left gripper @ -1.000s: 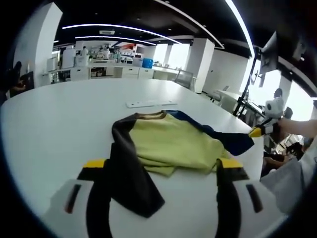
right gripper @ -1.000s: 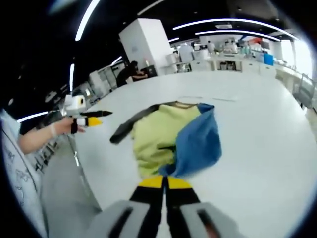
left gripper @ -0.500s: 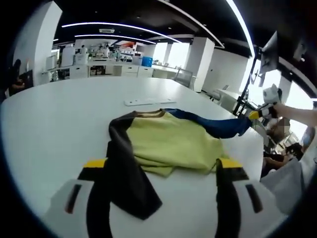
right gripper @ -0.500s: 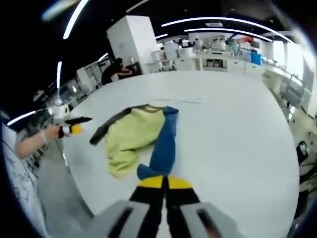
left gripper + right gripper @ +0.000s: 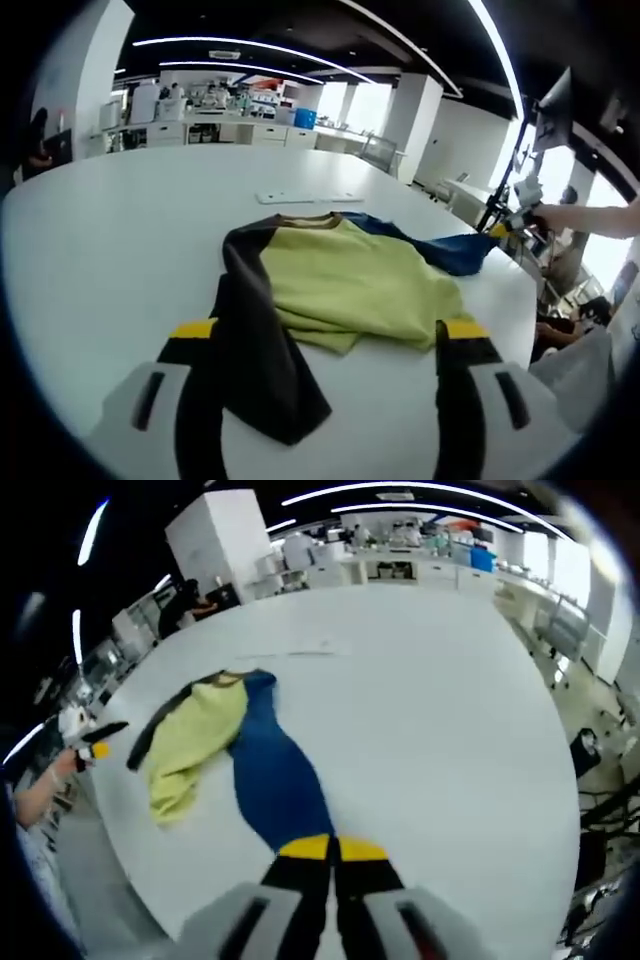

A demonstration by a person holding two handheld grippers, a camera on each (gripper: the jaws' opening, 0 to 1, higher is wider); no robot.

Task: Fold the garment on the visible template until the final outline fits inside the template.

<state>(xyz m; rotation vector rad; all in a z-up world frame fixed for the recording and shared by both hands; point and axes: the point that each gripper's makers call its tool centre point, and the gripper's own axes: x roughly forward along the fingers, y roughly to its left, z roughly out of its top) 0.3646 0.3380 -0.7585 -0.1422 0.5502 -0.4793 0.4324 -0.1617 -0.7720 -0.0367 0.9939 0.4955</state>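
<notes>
Right claw (image 5: 332, 848) pinches the garment's blue sleeve (image 5: 270, 785); left claw (image 5: 325, 330) gapes wide.

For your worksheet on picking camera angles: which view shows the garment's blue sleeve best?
The right gripper view: the blue sleeve lies stretched out along its length, from the collar down to the right gripper, which is shut on its end. The left gripper view shows the sleeve as a thin strip behind the yellow body.
</notes>
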